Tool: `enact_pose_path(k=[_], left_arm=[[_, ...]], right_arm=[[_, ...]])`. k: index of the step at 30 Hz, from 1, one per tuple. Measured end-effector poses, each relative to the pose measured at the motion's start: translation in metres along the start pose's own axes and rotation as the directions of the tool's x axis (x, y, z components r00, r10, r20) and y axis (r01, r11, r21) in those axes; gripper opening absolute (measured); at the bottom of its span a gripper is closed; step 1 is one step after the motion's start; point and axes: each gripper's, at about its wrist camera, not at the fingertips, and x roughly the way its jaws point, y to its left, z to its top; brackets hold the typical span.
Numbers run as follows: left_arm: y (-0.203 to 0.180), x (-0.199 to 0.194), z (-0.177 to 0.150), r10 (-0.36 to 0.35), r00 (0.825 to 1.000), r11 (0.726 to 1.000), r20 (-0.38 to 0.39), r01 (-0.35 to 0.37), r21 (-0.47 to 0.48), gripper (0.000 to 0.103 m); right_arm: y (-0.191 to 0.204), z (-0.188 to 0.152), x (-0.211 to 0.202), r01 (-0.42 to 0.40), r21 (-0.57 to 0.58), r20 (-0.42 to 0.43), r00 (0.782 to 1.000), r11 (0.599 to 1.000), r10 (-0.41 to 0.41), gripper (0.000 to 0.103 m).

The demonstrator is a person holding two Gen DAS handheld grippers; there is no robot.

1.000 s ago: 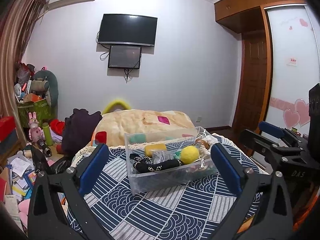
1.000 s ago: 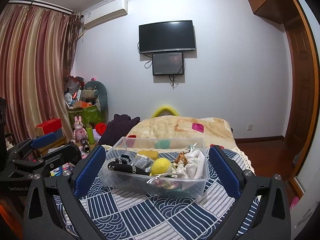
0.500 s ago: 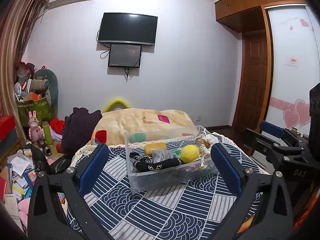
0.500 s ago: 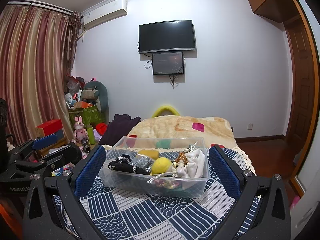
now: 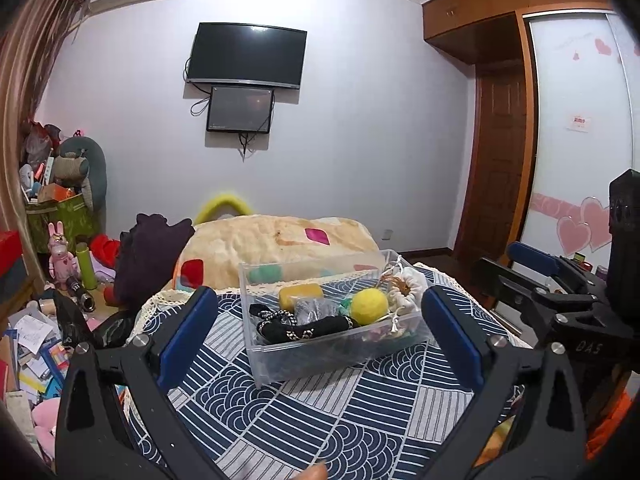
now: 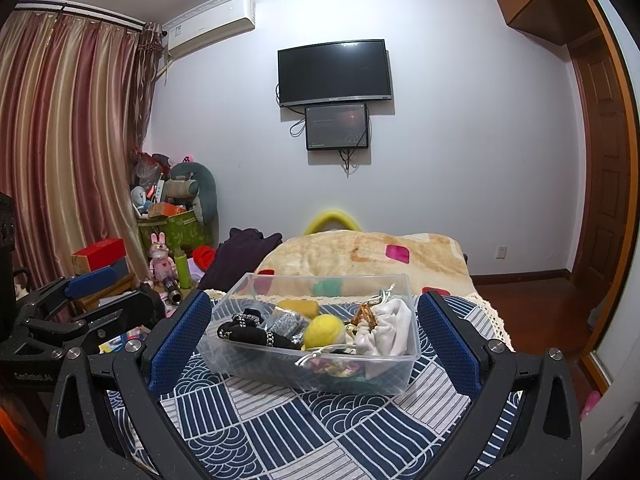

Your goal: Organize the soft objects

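A clear plastic bin (image 5: 280, 364) (image 6: 256, 368) stands on a blue-and-white patterned cloth (image 5: 320, 412) (image 6: 288, 432). It holds a yellow ball (image 5: 369, 306) (image 6: 322, 330), a black beaded pouch (image 5: 308, 327) (image 6: 252, 336), a yellow sponge (image 5: 300, 295) (image 6: 298, 307), a white drawstring bag (image 5: 410, 286) (image 6: 386, 326) and a grey sparkly item (image 6: 284, 324). My left gripper (image 5: 318, 332) is open and empty in front of the bin. My right gripper (image 6: 314, 336) is open and empty, its blue pads either side of the bin. Each gripper shows at the edge of the other's view.
A beige quilt (image 5: 276, 248) (image 6: 360, 256) lies behind the bin. A dark purple garment (image 5: 152, 248) is at its left. Toys, boxes and papers clutter the floor at the left (image 5: 40, 320). A wardrobe with heart stickers (image 5: 576, 184) stands at the right.
Both views shifted only slightly; the bin and its contents have not moved. Both grippers stay open.
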Motion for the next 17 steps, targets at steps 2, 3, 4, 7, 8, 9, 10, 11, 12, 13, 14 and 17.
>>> enact_pose_path(k=[2, 3, 4, 7, 8, 9, 10, 11, 12, 13, 14, 17], left_arm=[[-0.0006, 0.0001, -0.0005, 0.008, 1.0, 1.0, 0.005, -0.008, 0.0, 0.103], [-0.0008, 0.0001, -0.0004, 0.01, 1.0, 1.0, 0.005, -0.01, 0.001, 0.103], [-0.0009, 0.0004, -0.0003, 0.008, 1.0, 1.0, 0.004, -0.008, 0.001, 0.103], [-0.0014, 0.0017, -0.0009, 0.003, 1.0, 1.0, -0.008, -0.003, 0.0, 0.103], [-0.0011, 0.0023, -0.0007, 0.004, 1.0, 1.0, -0.011, -0.004, -0.002, 0.103], [-0.0007, 0.0026, -0.0008, 0.003, 1.0, 1.0, -0.011, -0.003, -0.005, 0.103], [-0.0003, 0.0027, -0.0008, 0.0, 1.0, 1.0, -0.011, -0.001, -0.01, 0.103], [0.0001, 0.0025, -0.0007, 0.0, 1.0, 1.0, -0.009, 0.0, -0.016, 0.103], [0.0002, 0.0025, -0.0005, 0.0, 1.0, 1.0, -0.006, 0.0, -0.021, 0.103], [0.0007, 0.0013, -0.0003, -0.002, 1.0, 1.0, -0.004, 0.001, -0.023, 0.103], [0.0012, 0.0012, -0.0001, -0.004, 1.0, 1.0, -0.004, 0.004, -0.024, 0.103], [0.0018, 0.0019, 0.0006, -0.008, 1.0, 1.0, -0.009, 0.007, -0.025, 0.103]], right_arm=[[-0.0004, 0.0, 0.0004, 0.0, 0.0, 0.0, 1.0, 1.0, 0.0, 0.103], [0.0002, 0.0002, 0.0004, 0.0, 0.001, 0.0, 1.0, 1.0, 0.0, 0.103], [-0.0004, -0.0001, 0.0005, 0.0, 0.0, 0.0, 1.0, 1.0, 0.0, 0.103], [-0.0006, 0.0009, 0.0015, 0.003, 0.004, -0.001, 1.0, 1.0, -0.003, 0.103], [-0.0004, 0.0014, 0.002, 0.004, 0.007, -0.003, 1.0, 1.0, -0.004, 0.103], [-0.0007, 0.0017, 0.0022, 0.002, 0.009, -0.005, 1.0, 1.0, -0.002, 0.103], [-0.0012, 0.0011, 0.0022, 0.001, 0.011, -0.007, 1.0, 1.0, -0.001, 0.103], [-0.0008, 0.0012, 0.0028, 0.001, 0.013, -0.009, 1.0, 1.0, 0.0, 0.103], [-0.0003, 0.0013, 0.0033, 0.001, 0.013, -0.013, 1.0, 1.0, 0.0, 0.103], [-0.0019, 0.0002, 0.0037, 0.0, 0.013, -0.015, 1.0, 1.0, 0.0, 0.103], [-0.001, 0.0003, 0.0043, 0.0, 0.012, -0.018, 1.0, 1.0, 0.0, 0.103], [-0.0011, -0.0015, 0.0045, -0.002, 0.011, -0.022, 1.0, 1.0, 0.002, 0.103]])
